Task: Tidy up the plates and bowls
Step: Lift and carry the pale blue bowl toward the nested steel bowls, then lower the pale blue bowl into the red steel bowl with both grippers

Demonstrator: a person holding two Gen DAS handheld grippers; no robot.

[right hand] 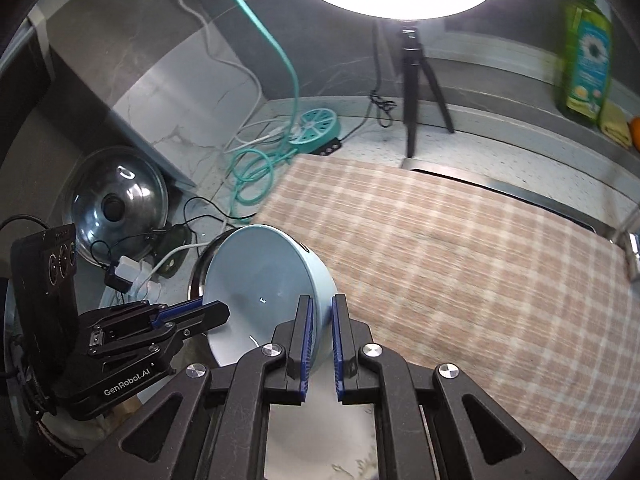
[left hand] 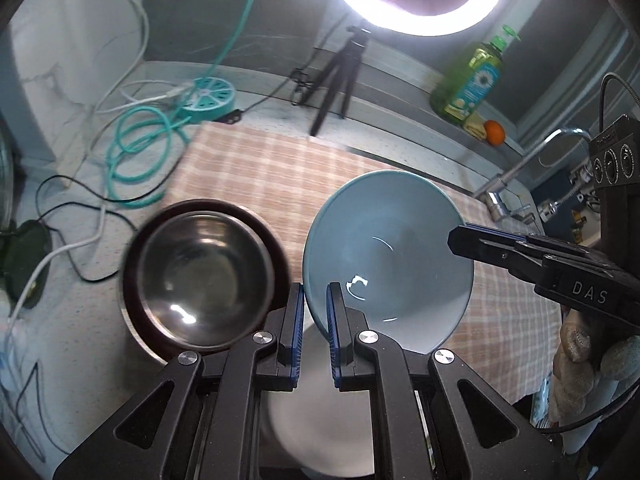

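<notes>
Both grippers [left hand: 316, 300] [right hand: 321, 312] clamp blue bowl [left hand: 384, 248] – plate beneath blurred.

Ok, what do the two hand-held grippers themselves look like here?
Both are black plastic with blue pads and silver pivot screws. The left hand-held gripper reads "GenRobot.AI"; the right hand-held gripper reads "DAS", with a thin black cable and a knitted glove behind it.

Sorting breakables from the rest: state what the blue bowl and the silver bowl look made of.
Blue bowl: probably glazed ceramic, going by its smooth opaque colour and small sharp highlights; melamine is possible. Silver bowl: stainless steel, polished, with mirror-like dark reflections and a bright glint.
</notes>
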